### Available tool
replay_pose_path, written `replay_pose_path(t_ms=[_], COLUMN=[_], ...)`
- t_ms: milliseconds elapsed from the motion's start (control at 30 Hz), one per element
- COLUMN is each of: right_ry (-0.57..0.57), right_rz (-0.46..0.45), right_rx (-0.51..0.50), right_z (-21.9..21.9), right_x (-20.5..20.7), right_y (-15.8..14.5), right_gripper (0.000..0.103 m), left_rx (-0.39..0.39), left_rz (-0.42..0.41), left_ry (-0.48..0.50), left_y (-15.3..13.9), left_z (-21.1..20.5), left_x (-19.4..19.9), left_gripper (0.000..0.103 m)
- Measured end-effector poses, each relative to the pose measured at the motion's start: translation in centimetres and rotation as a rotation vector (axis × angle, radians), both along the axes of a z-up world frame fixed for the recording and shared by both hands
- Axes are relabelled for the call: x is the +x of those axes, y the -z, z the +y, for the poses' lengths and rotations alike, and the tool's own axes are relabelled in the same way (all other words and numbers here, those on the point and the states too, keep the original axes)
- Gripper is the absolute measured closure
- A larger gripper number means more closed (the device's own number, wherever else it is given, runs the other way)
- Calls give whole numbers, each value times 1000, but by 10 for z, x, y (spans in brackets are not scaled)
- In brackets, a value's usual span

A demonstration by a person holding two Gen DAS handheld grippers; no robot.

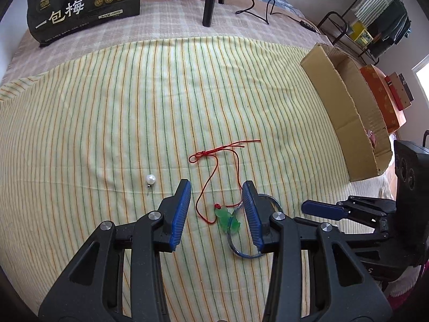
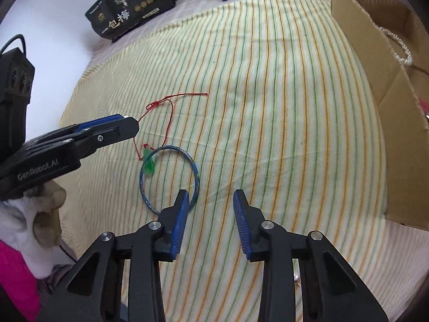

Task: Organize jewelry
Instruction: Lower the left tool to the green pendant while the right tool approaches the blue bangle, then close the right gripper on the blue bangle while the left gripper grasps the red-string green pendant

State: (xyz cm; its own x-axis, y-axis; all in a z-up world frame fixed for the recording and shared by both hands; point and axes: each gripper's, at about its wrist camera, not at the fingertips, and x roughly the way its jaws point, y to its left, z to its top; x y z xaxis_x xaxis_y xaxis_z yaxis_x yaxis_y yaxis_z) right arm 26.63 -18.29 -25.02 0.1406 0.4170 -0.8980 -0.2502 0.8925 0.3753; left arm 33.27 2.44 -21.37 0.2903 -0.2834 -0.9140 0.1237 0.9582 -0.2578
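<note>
Broadly, largest to smallest:
Striped cloth (image 1: 107, 107): covers the surface beneath both grippers; the loose jewelry lies on it.
Cardboard box (image 2: 375, 86): open, ahead and to the right of the right gripper; a pearl necklace (image 2: 399, 48) already rests inside, so part of the sorting appears done.
Left gripper (image 1: 217, 209): jaws partly open, holding nothing; it points down at the cloth, straddling the pendant.
Right gripper (image 2: 210, 214): jaws partly open, gripping nothing; the left fingertip sits on or just over the near edge of the bangle, contact uncertain.
Blue bangle (image 2: 197, 177): flat on the cloth, just ahead-left of the right gripper, partly hidden behind the left gripper's right finger.
Red cord (image 1: 214, 166): loops away ahead of the left gripper, knotted at its far end.
Green pendant (image 1: 228, 218): between the left gripper's open jaws, untouched, overlapping the bangle's rim.
Pearl earring (image 1: 150, 179): ahead-left of the left gripper, well apart from the rest.
Remaining: bangle, corded pendant and earring seemingly still need boxing.
</note>
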Motion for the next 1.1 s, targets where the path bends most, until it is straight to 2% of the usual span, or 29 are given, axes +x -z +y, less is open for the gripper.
replay_pose_path(t_ms=[133,200,333,367,433,500,600,700,833,1100], right_ry=[-7,-15,-14,-12,-7,-2,-8,-9,-2,-28], right_rz=[2,3,0,-3,-10,-21,-47,-62,-75,-165], right_rx=[22,11,-16,-20,-33,-47,-68,-76,-56,-28], right_z=[8,14,25,28,33,36,42,44,44,49], right_x=[4,5,9,11,13,13,13,12,12,-2], right_y=[-1,1,5,6,7,11,11,11,3,-29], right_gripper=[79,80,82,84,88,92,95,100,100,101], left_rx=[-3,3,16,19,23,31,36,33,6,-57], left_rz=[10,16,31,33,34,32,24,6,-25,-65], left_ry=[0,2,-3,-4,-8,-14,-16,-18,-31,-44], left_y=[4,7,16,17,21,24,24,19,5,-22], left_z=[-1,-1,0,0,1,1,0,0,3,13], left_x=[4,6,8,9,10,10,10,9,5,-4], left_gripper=[62,68,71,76,81,97,101,102,103,103])
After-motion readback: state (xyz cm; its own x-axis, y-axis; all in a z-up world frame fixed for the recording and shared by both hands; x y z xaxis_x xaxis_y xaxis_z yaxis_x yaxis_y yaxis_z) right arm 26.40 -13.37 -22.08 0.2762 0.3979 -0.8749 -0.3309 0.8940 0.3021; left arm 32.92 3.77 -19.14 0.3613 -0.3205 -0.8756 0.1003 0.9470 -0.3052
